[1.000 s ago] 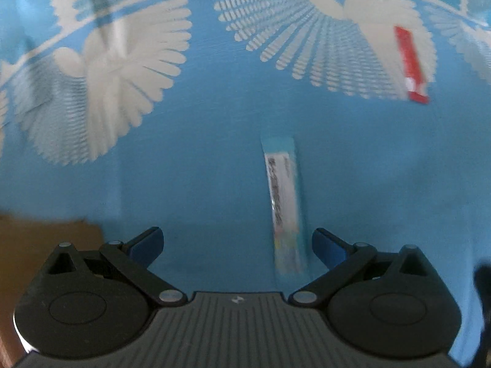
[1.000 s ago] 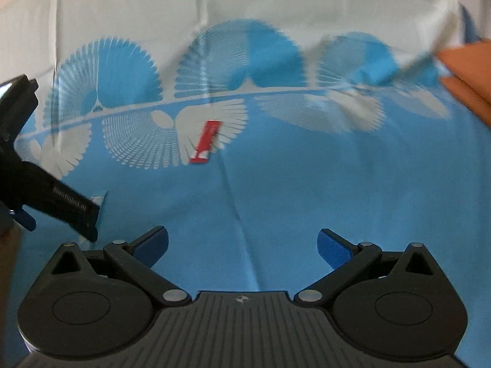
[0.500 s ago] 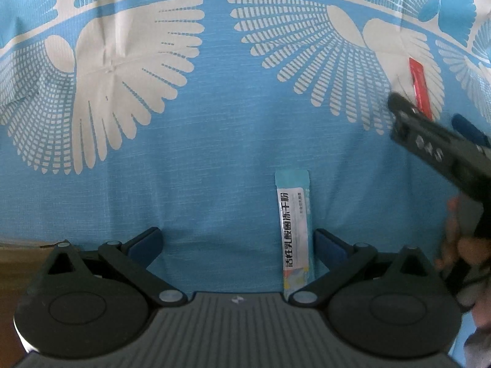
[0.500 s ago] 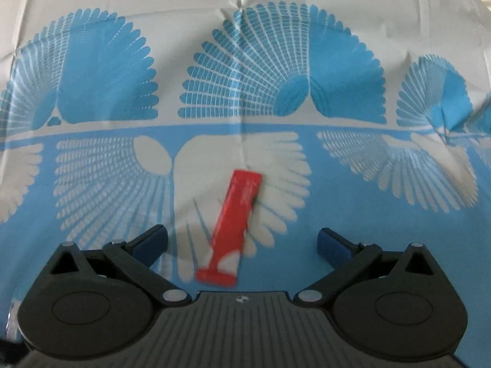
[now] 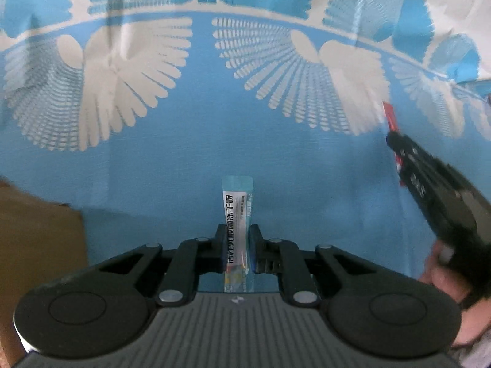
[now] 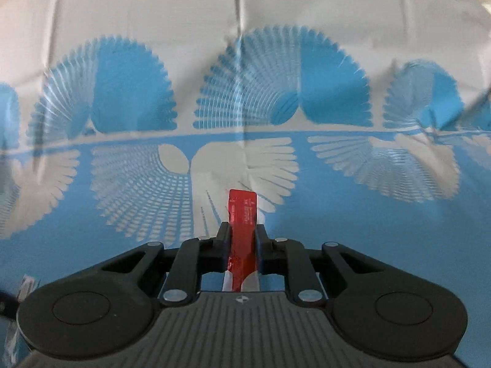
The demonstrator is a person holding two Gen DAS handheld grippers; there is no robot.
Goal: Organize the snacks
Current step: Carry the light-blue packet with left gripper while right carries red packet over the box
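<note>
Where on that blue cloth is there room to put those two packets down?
Nearly everywhere: the tablecloth is bare beyond the light blue sachet and beyond the red sachet. Tighter spots: the brown box at left, and where the right gripper reaches in.

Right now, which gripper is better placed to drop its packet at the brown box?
Left. The left gripper is shut on the blue packet, and the brown box sits beside it. The right gripper grips the red packet; no box in its view.
</note>
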